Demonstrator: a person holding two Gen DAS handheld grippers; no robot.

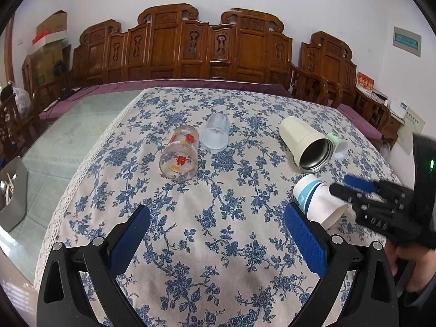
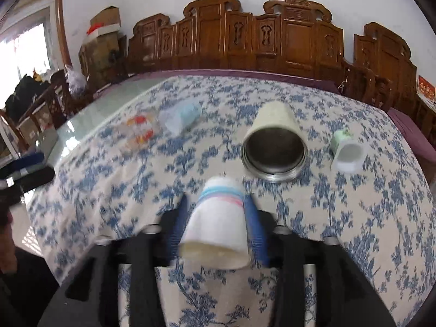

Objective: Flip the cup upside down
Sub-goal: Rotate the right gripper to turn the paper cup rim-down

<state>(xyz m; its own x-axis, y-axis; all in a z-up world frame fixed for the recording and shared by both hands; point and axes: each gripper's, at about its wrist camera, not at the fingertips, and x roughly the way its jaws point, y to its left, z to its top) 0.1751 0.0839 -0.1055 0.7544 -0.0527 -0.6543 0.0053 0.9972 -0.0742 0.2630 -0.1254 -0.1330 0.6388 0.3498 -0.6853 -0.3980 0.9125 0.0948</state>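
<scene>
The floral tablecloth (image 1: 218, 218) is viewed low, from the near edge toward the carved wooden bench (image 1: 190, 51) by both wrist cams; the right one's closer in.

Soft daylight, fisheye-bent edges; right wrist view motion-blurred (window (image 2: 30, 51) blown out).

5 cups (image 1: 318, 204); 2 hand-held grippers (image 1: 218, 234)

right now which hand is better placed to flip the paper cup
Right. The right gripper already has the paper cup between its fingers, lying on its side. The left gripper is open over bare tablecloth.
</scene>
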